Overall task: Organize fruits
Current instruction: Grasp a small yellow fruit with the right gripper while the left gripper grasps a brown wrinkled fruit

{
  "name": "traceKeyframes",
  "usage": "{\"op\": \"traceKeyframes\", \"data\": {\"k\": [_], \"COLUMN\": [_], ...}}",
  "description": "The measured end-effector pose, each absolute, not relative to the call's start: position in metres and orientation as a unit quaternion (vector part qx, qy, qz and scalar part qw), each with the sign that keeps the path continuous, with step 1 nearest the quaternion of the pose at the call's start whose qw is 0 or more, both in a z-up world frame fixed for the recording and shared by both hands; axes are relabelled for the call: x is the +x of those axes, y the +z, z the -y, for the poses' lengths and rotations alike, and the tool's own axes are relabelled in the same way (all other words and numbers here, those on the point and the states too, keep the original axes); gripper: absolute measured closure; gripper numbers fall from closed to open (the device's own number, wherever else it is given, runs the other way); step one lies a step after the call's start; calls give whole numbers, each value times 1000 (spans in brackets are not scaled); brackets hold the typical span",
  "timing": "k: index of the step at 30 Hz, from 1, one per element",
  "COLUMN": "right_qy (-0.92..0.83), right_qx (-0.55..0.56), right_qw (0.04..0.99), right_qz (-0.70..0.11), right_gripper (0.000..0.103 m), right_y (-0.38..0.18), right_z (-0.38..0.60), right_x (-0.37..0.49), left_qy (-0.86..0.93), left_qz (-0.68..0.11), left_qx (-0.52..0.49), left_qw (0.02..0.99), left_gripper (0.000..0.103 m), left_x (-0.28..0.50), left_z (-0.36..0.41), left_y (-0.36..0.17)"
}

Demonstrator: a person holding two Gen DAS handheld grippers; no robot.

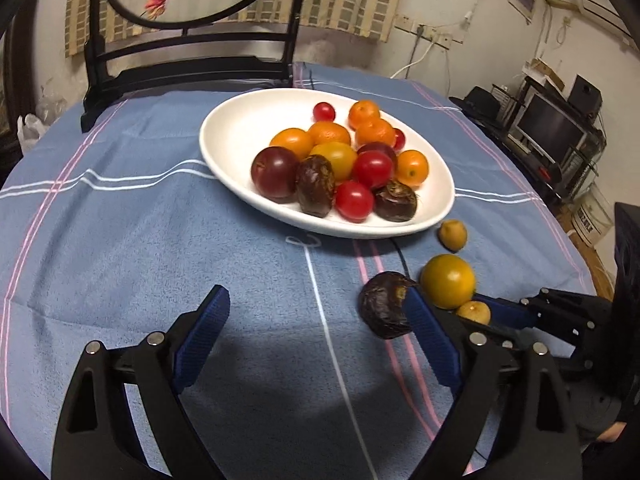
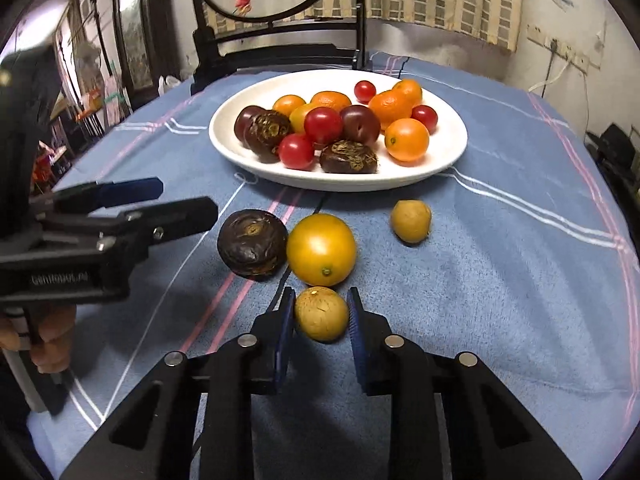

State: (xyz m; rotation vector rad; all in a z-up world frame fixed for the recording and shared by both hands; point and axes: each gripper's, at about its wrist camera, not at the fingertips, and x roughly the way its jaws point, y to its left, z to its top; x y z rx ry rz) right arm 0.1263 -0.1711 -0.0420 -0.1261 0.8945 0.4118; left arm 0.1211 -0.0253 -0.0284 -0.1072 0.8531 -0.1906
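Note:
A white oval plate [image 1: 224, 128] [image 2: 448, 148] holds several red, orange, yellow and dark fruits. On the blue cloth in front of it lie a dark wrinkled fruit [image 1: 382, 304] [image 2: 252, 244], a yellow tomato [image 1: 448, 280] [image 2: 322, 250] and a small tan fruit [image 1: 453, 234] [image 2: 411, 221]. My right gripper [image 2: 320, 314] [image 1: 480, 308] straddles another small tan fruit [image 2: 321, 314] [image 1: 474, 311]; its pads stand close on both sides. My left gripper [image 1: 316, 312] [image 2: 188, 200] is open and empty, its right finger beside the dark fruit.
A dark wooden stand [image 1: 188, 60] [image 2: 280, 44] with a round painted screen rises at the table's far edge. The blue striped cloth [image 1: 120, 240] [image 2: 520, 280] covers the table. Shelves and a monitor [image 1: 552, 128] stand off to the right.

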Motion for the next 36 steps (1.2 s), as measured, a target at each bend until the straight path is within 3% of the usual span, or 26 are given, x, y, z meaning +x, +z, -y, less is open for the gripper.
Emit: {"op": "traceKeyframes", "data": {"k": [14,23,24,25,36], "right_qy": [173,181,181,179,171], "right_qx": [8,15,15,15,29], "right_qw": [892,898,898,898,904], "right_qz": [-418,-400,-401,-402,-392], "right_gripper": [77,77,77,77,77], "right_y": [-32,-23,-23,-23,-22], "right_z": [213,218,218,219,222], "right_x": [133,127,127,127,127], "left_qy": [-131,-124,-128,-129,-122], "left_qz": [-431,-442,-441,-439,-417], "left_qx": [21,55,55,58,39], "left_qw": [893,887,887,887,900], "left_gripper": [16,43,54,57,57], "left_x": [117,131,131,131,105], "left_z": [67,84,86,87,67], "left_y": [-45,-53,-52,-51,-14]}}
